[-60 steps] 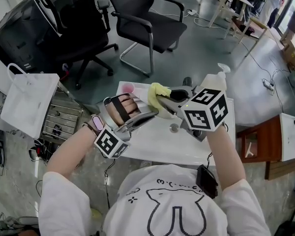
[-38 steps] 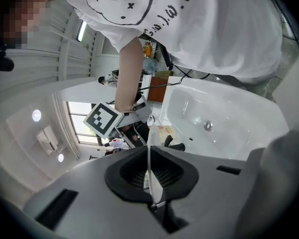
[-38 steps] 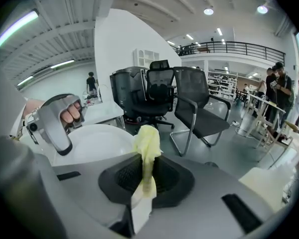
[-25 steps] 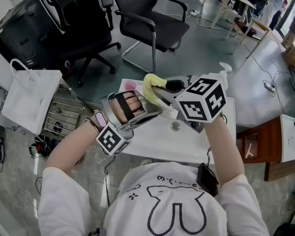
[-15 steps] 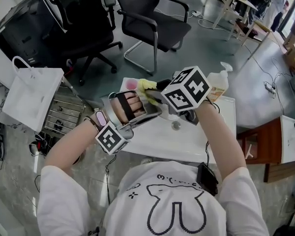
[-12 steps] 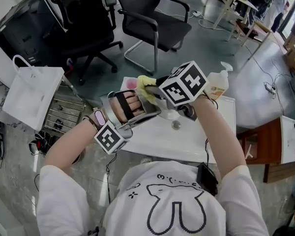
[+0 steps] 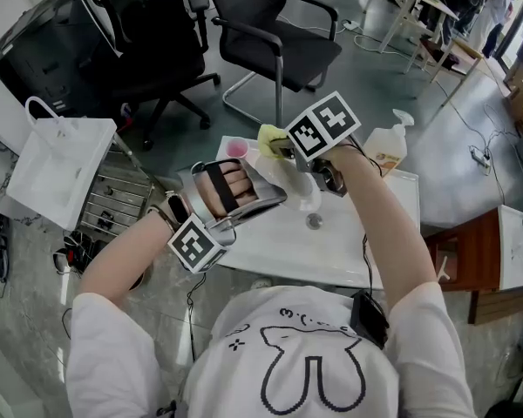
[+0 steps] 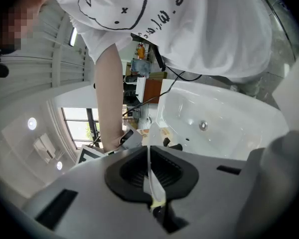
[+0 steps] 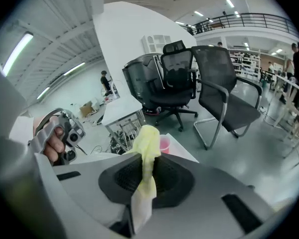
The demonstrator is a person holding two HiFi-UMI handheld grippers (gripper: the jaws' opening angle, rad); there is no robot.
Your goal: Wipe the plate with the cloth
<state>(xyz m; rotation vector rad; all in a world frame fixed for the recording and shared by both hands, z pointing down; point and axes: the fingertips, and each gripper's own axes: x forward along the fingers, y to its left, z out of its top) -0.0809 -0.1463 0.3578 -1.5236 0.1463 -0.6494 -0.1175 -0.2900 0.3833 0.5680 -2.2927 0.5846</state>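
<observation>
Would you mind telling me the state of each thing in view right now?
left claw, shut on the plate rim
plate, held off the sink
right claw, shut on the cloth
cloth, bunched, clamped, beside the plate
pump bottle, upright on the sink

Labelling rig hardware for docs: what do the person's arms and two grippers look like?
The left gripper and right gripper have light-grey bodies, black ribbed pads, each bearing a white cube with black square markers. A black strap crosses the left-hand grip. Arms bare below a white short-sleeved T-shirt with black line drawings.
</observation>
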